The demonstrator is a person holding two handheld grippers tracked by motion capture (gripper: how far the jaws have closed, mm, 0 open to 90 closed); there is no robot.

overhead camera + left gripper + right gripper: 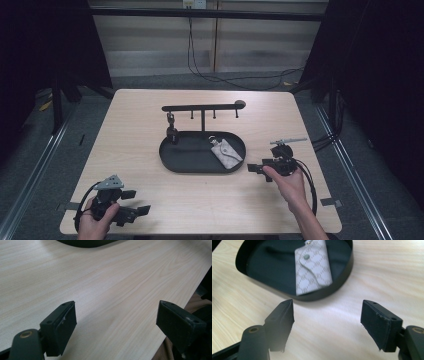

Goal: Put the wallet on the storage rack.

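Note:
A black oval tray stands mid-table with a hook rack rising from its back. In its right end lies a grey patterned key pouch with a snap. A small dark item hangs from the rack's left hook. My right gripper is just right of the tray, pointing at it, open with bare table between its jaws. In the right gripper view the pouch lies inside the tray rim, beyond the right gripper. My left gripper rests open at the near left corner.
The left gripper view has bare wooden tabletop between the left gripper jaws, with the tray's edge at the top. The table's near edge runs close to the left hand. Cables trail from both grippers, and dark floor surrounds the table.

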